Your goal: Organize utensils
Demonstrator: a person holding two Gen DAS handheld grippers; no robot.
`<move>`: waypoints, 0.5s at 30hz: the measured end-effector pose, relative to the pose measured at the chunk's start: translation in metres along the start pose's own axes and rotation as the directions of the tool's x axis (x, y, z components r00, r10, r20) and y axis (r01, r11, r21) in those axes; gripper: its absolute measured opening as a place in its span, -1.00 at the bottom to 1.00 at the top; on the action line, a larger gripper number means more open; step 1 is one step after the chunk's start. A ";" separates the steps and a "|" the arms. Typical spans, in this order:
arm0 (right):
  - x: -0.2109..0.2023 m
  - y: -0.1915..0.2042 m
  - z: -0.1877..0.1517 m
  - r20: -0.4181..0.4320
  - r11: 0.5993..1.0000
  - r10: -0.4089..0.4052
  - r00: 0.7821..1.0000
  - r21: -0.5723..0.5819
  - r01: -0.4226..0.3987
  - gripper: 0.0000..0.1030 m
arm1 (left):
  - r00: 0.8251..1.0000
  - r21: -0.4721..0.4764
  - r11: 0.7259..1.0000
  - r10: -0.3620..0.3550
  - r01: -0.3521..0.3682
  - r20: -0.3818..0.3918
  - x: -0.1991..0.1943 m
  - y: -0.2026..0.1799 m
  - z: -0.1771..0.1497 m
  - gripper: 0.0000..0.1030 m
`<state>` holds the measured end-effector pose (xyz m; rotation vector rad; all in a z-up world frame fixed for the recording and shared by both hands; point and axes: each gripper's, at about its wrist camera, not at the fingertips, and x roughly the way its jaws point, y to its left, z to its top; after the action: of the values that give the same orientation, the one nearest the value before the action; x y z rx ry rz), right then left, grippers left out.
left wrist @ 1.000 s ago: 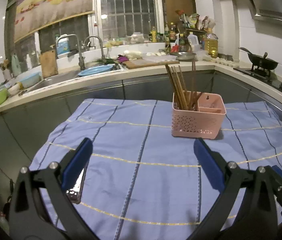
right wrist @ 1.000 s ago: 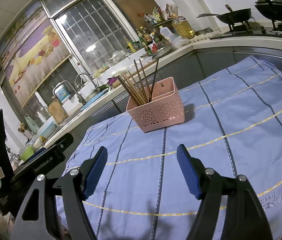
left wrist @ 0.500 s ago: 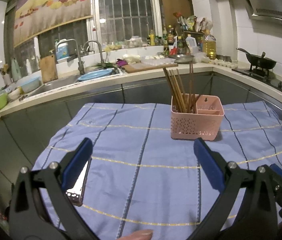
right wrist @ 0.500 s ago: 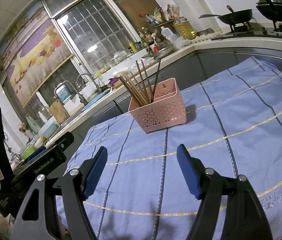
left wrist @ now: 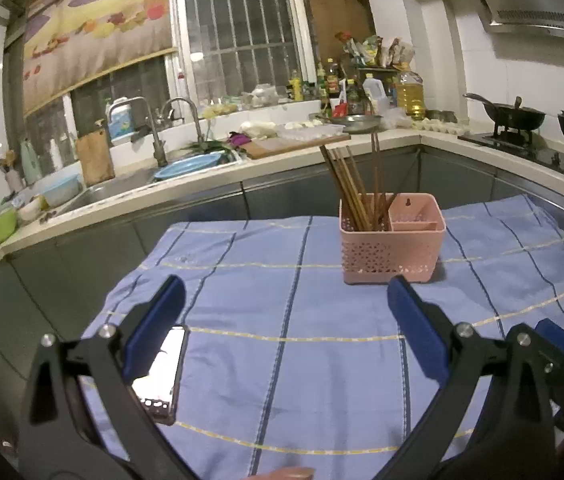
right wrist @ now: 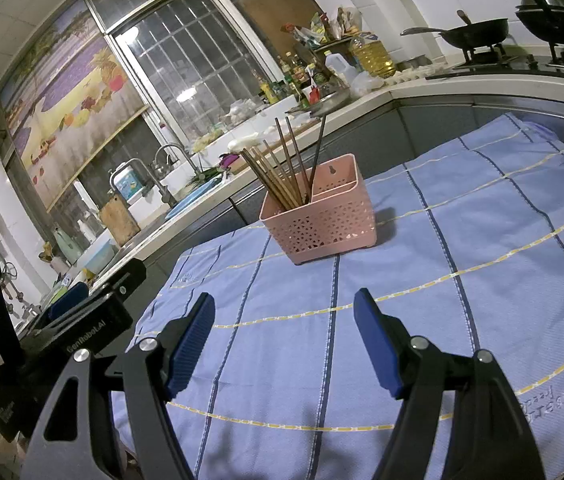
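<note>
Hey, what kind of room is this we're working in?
A home kitchen, most likely: a sink with a faucet sits in the counter, a wok stands on the stove, and oil and sauce bottles crowd the corner behind the pink utensil basket.

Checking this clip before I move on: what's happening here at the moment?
A person holds two tongs over a blue checked cloth, both open and empty. The left tongs and right tongs point toward a pink basket with chopsticks standing in its left compartment. A phone lies on the cloth nearby. Nothing is being handled.
</note>
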<state>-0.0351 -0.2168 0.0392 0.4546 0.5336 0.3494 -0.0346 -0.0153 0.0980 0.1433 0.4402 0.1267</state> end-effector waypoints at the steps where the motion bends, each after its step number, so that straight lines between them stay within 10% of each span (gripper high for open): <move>1: 0.000 0.000 0.000 0.001 1.000 0.000 1.000 0.000 0.000 0.39 | 1.000 0.000 1.000 0.001 -0.001 0.000 0.000 0.000 0.000 0.88; 15: 0.000 0.000 0.000 -0.001 1.000 0.000 1.000 0.001 0.000 0.39 | 1.000 -0.018 1.000 -0.005 0.005 0.006 -0.002 0.001 0.001 0.88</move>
<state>-0.0349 -0.2170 0.0396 0.4554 0.5344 0.3495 -0.0365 -0.0148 0.0996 0.1253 0.4333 0.1254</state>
